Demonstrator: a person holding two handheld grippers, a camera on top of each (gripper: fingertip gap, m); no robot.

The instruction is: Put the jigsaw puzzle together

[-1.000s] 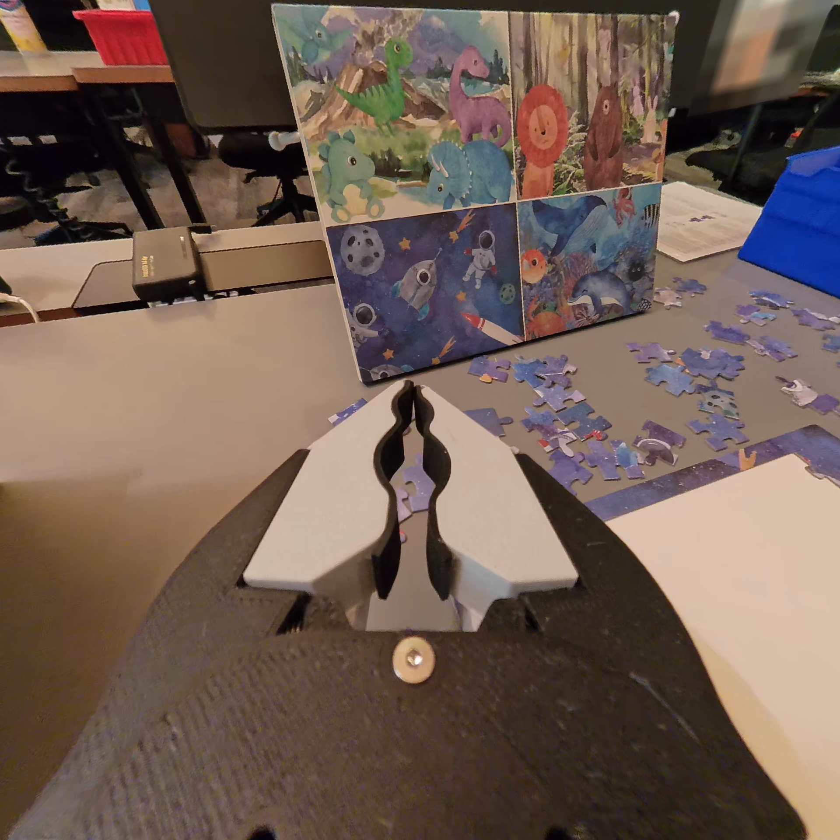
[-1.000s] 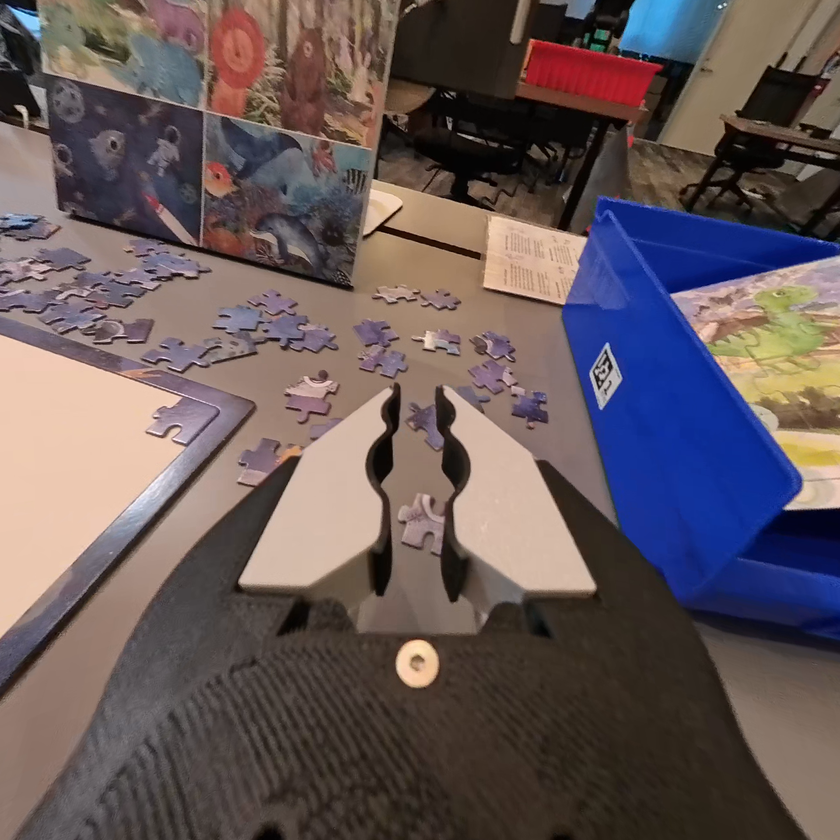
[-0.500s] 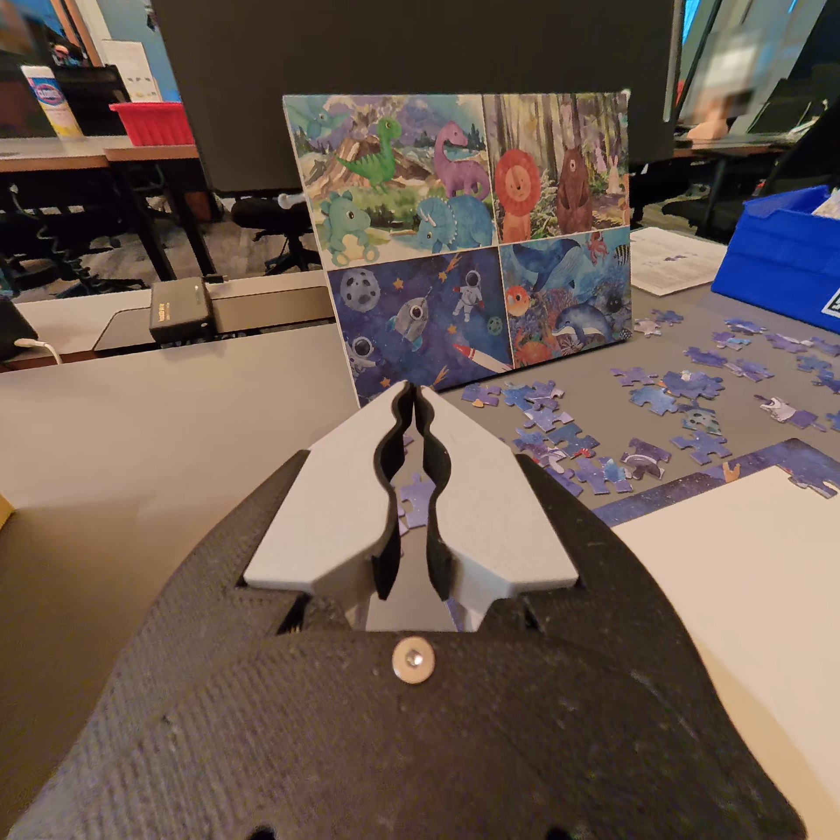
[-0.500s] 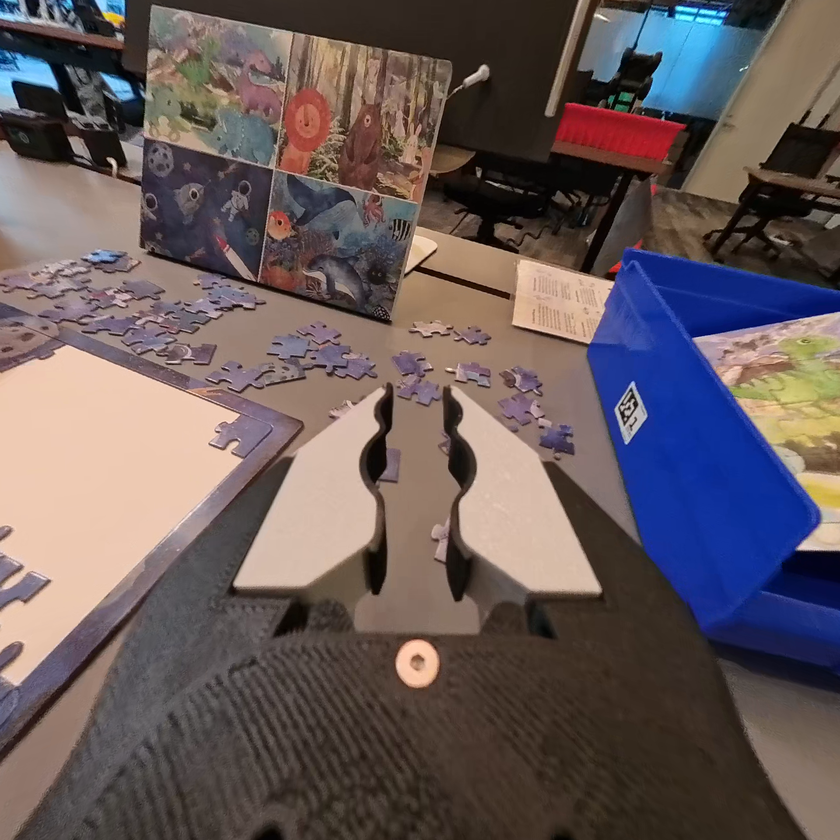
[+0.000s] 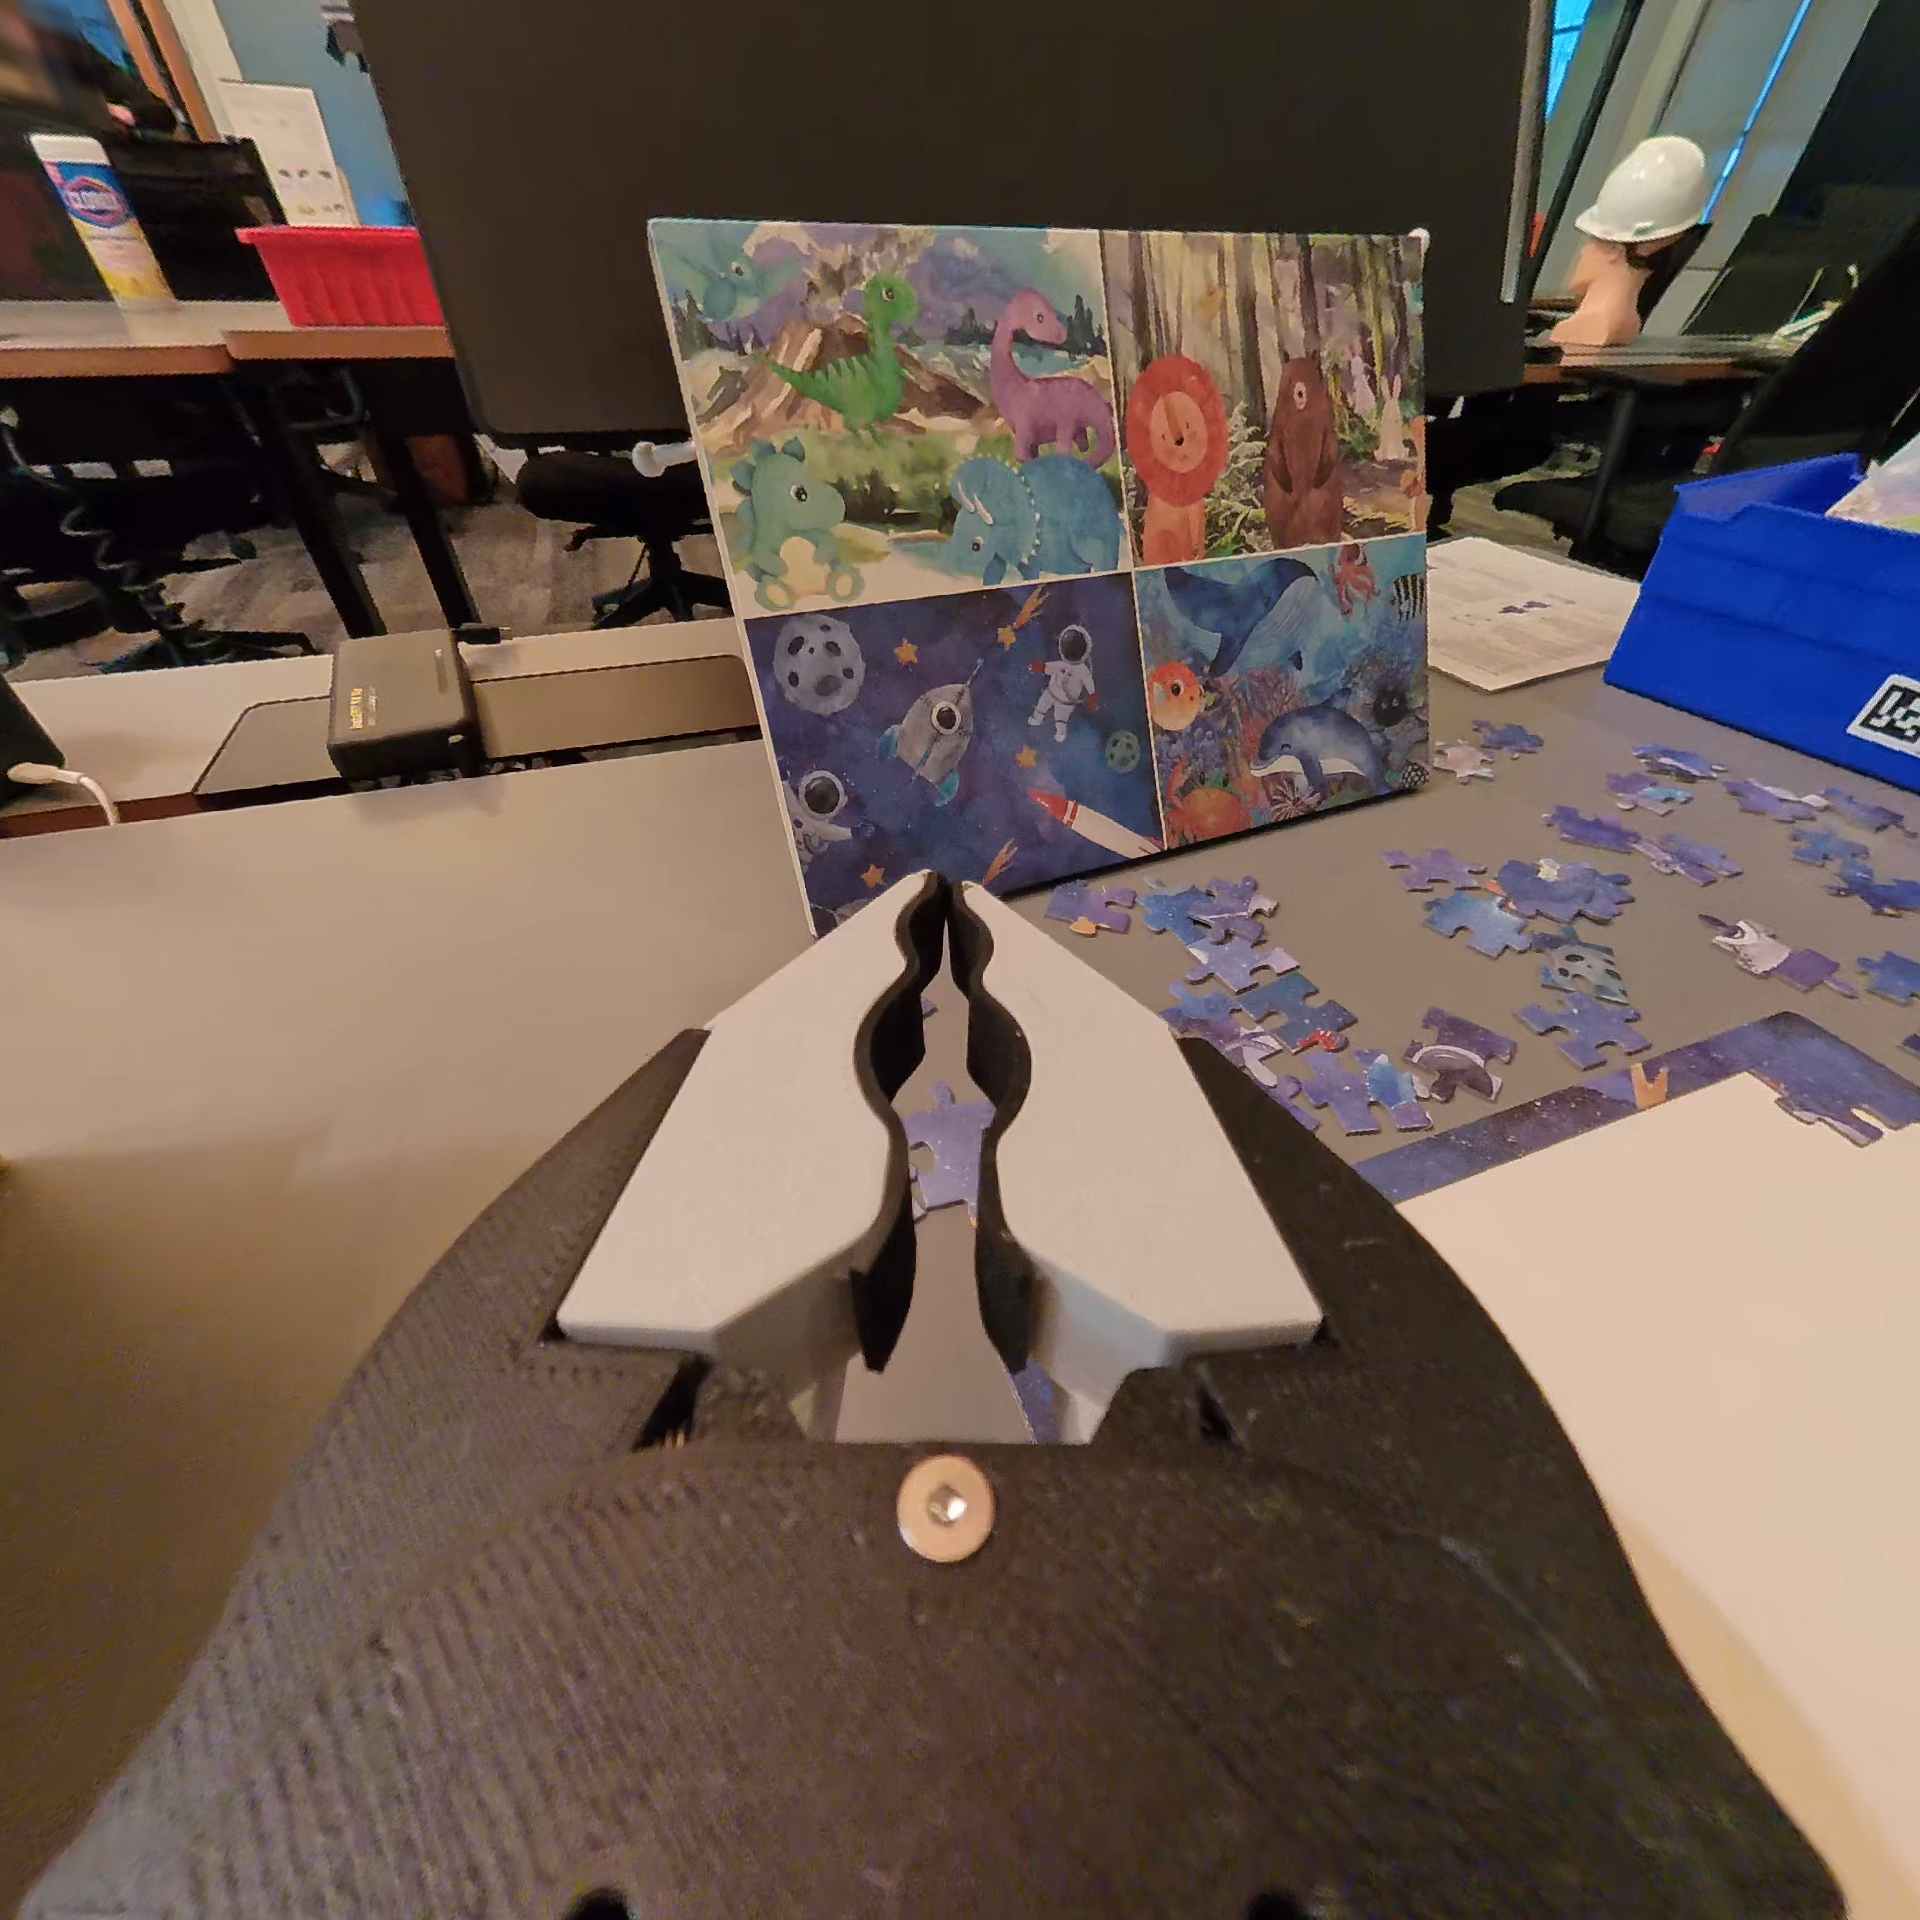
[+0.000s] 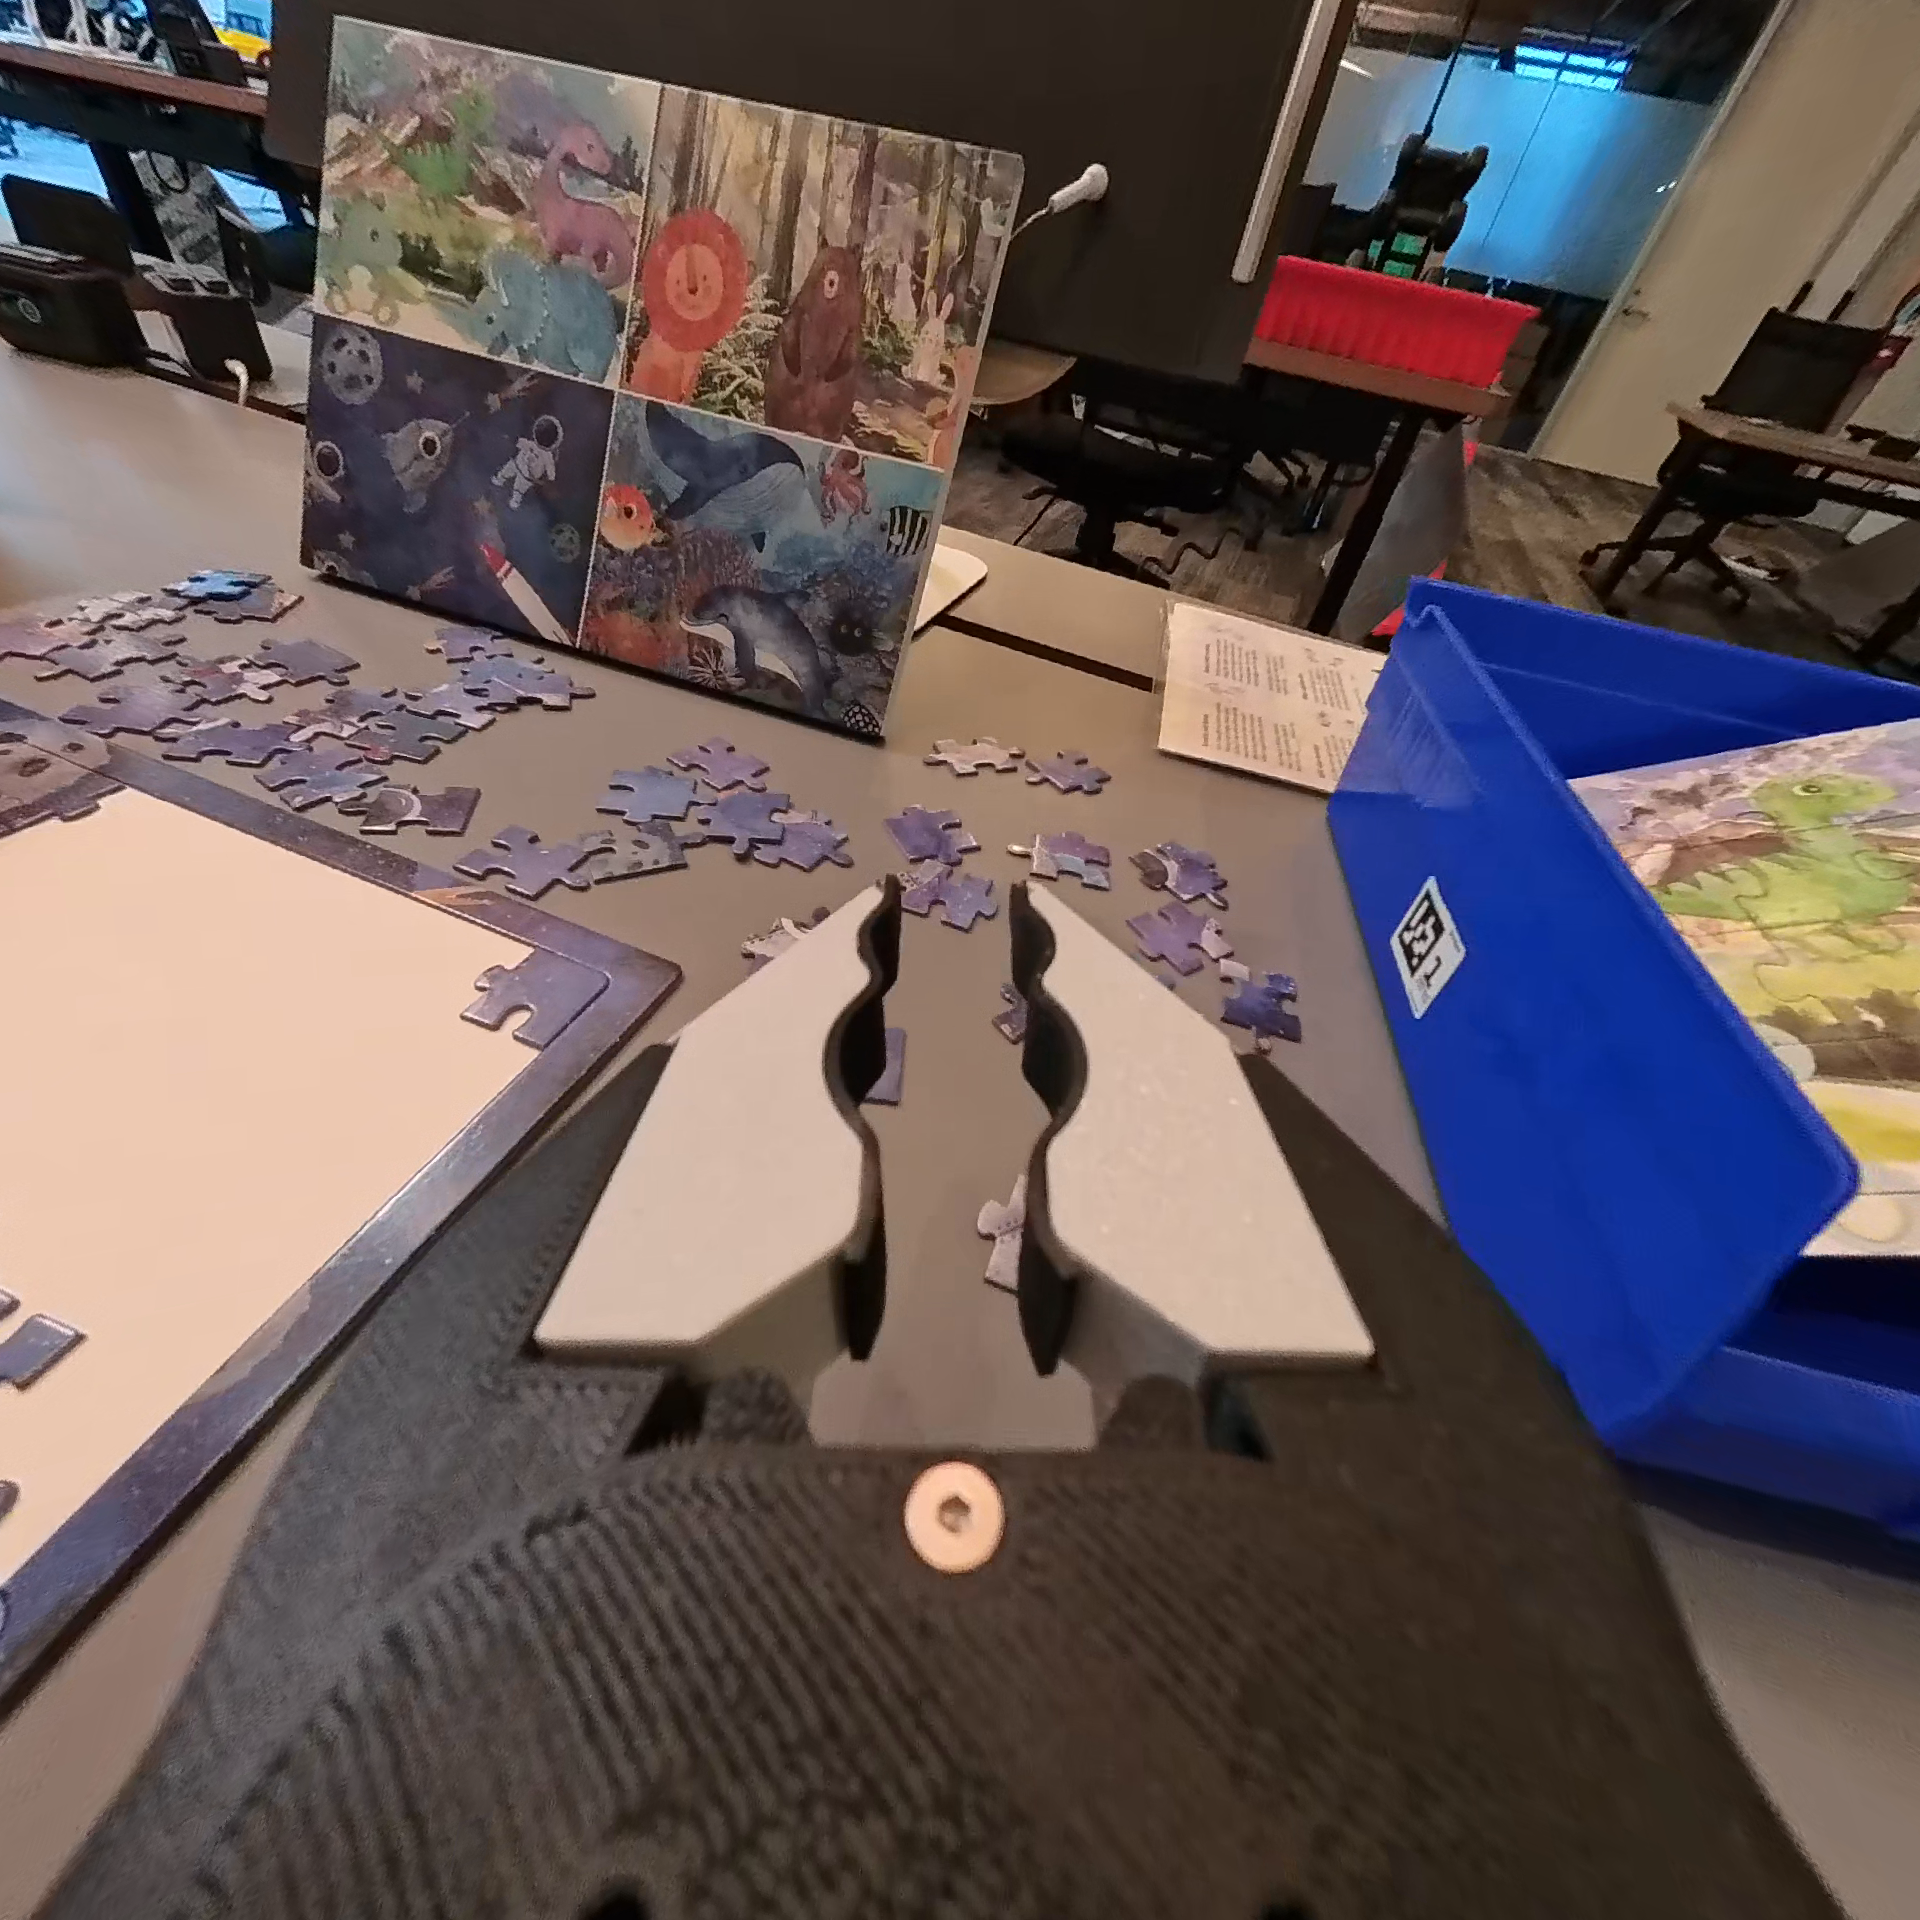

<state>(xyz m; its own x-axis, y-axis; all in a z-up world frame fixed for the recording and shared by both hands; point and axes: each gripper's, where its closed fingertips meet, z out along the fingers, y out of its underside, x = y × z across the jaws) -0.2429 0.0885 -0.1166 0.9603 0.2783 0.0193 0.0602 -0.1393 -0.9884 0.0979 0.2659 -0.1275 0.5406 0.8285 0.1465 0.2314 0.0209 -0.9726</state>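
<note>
My left gripper [image 5: 948, 896] is shut, its tips touching with nothing between them. It hovers above the grey table in front of an upright picture board [image 5: 1039, 540] showing dinosaurs, forest animals, space and sea. A blue puzzle piece [image 5: 948, 1138] lies on the table beneath its fingers. My right gripper [image 6: 954, 899] is open and empty above scattered blue and purple puzzle pieces [image 6: 727, 800]. One pale piece [image 6: 1003, 1231] lies on the table under its right finger. A puzzle tray with a white base [image 6: 208, 1018] and a dark blue border [image 6: 582, 966] lies to its left.
A blue bin [image 6: 1558, 1039] holding a dinosaur puzzle sheet stands at the right, close to my right gripper. A printed paper sheet [image 6: 1257, 686] lies behind the pieces. A black box-shaped device [image 5: 400, 701] sits at the table's far left edge. Desks and chairs stand beyond. The left gripper is farther from the pale piece [image 6: 1003, 1231], some 45 cm, than the right, some 10 cm.
Both grippers have lifted and drawn back, so more of the picture board and room shows. My right jaws stand a little wider than a second ago. My left jaws stayed shut.
</note>
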